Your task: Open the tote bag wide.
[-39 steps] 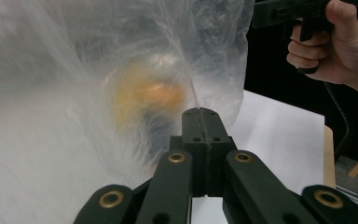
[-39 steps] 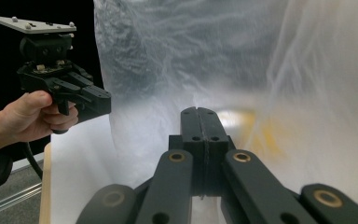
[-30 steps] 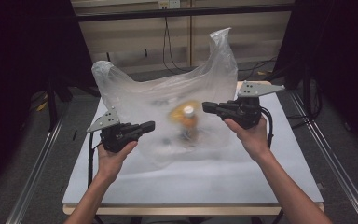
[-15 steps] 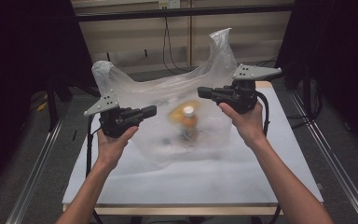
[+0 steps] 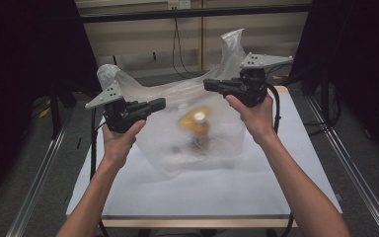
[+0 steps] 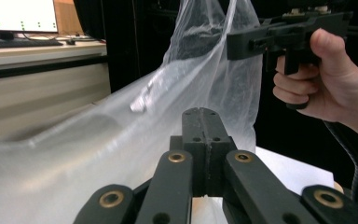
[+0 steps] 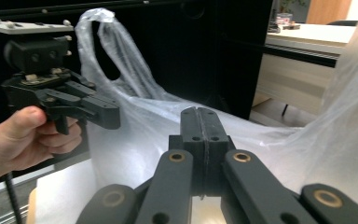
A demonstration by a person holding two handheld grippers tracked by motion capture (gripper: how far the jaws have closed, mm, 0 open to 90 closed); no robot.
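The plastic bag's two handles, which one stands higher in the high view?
The handle by the right gripper stands higher, rising above that gripper's grey plate. The handle by the left gripper is lower and rounder.

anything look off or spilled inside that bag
Nothing looks spilled. The translucent plastic bag hangs between the left tool and right tool, both shut on its rim. Inside, an orange bottle with a white cap looks blurred but roughly upright.
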